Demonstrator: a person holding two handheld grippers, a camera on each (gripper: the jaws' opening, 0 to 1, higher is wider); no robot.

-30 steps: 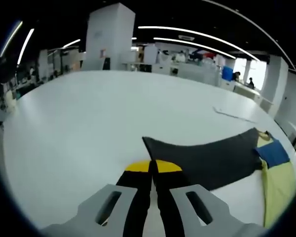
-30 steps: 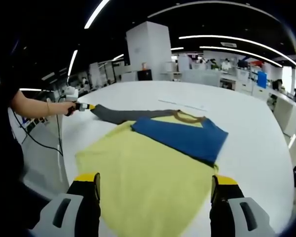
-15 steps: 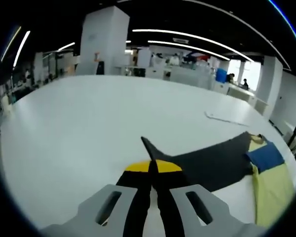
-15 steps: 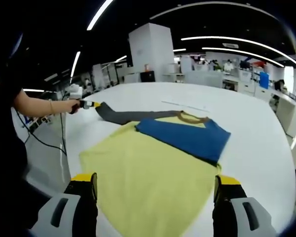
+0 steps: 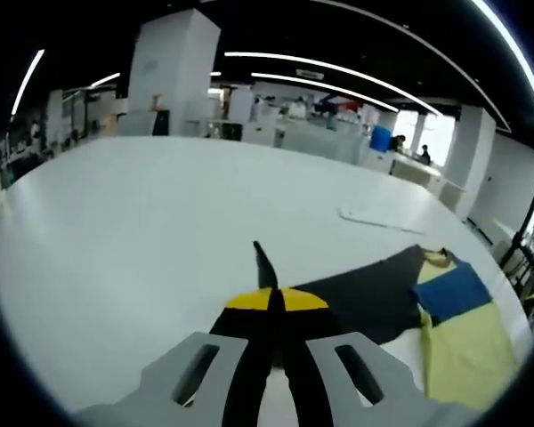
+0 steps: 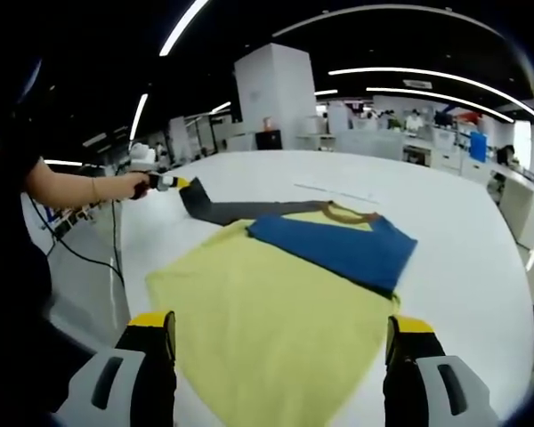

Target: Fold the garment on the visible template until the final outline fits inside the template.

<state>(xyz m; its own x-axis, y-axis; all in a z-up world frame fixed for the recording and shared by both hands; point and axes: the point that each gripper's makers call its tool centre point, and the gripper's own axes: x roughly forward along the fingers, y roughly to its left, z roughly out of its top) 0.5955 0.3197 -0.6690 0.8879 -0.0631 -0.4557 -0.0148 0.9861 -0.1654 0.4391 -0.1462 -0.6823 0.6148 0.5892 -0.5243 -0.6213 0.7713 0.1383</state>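
A broad white table (image 5: 142, 222) spreads toward twelve o'clock, where a white square pillar (image 6: 270, 93) rises. Long ceiling light strips (image 6: 427, 71) curve overhead; bright windows (image 5: 432, 133) glow at two o'clock.

A wide white table (image 5: 116, 231) spreads ahead of the fingers in the left gripper view, its far edge curving across the scene. Beyond it, left of the fingers' line, a tall white pillar (image 5: 167, 71) rises to the dark ceiling, where long light strips (image 5: 338, 73) arc overhead. A blue bin (image 5: 379, 139) stands far off to the upper right, among pale desks. In the right gripper view, a black cable (image 6: 98, 258) hangs beside the table edge, left of the fingers.
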